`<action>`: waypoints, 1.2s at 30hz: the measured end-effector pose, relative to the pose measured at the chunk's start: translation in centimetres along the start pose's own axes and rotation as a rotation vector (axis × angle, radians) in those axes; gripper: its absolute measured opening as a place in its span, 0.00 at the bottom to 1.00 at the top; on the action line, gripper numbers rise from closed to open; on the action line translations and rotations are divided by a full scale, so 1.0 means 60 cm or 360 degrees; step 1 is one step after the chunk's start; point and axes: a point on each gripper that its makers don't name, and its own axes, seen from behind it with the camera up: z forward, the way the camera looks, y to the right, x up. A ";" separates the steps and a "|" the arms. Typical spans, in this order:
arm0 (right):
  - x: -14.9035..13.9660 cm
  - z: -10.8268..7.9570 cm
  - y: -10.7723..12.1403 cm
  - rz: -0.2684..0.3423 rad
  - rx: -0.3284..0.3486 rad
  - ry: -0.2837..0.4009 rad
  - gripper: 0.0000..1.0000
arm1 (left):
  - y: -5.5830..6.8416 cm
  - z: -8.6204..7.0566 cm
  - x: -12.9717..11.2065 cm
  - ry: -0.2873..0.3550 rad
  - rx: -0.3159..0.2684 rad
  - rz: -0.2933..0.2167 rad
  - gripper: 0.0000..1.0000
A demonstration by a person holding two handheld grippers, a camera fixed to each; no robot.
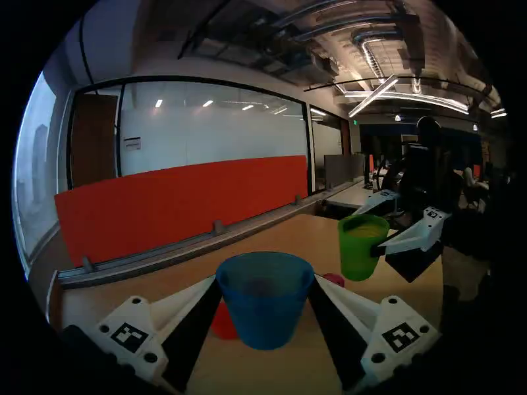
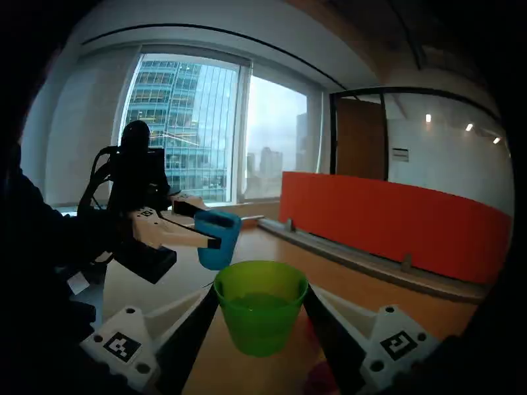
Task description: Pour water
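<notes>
Your left tongs [image 1: 265, 288] are clenched on a translucent blue plastic cup [image 1: 265, 316], with one finger at each side. The cup is held upright over the light wooden tabletop [image 1: 293, 232]. Behind its lower part, half hidden, there is a small red thing [image 1: 224, 324] that I cannot identify. Your right tongs [image 2: 261, 295] grasp a translucent green plastic cup [image 2: 261, 326] in the same way. It is upright and some liquid shows inside it. In the left gripper view the green cup is to the right of the blue one and farther off, and the two cups are apart. A long orange partition panel [image 1: 184, 197] runs along the far edge of the tabletop.
</notes>
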 end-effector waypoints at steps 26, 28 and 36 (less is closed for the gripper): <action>-0.128 0.023 -0.019 -0.0001 0.0171 -0.0364 0.91 | 0.014 0.018 -0.170 -0.0419 -0.0120 0.0070 0.88; -0.140 0.025 -0.018 -0.0001 0.0176 -0.0395 0.91 | 0.015 0.018 -0.183 -0.0452 -0.0128 0.0079 0.88; -0.182 0.037 -0.021 -0.0014 0.0212 -0.0507 0.91 | 0.018 0.020 -0.226 -0.0583 -0.0181 0.0100 0.88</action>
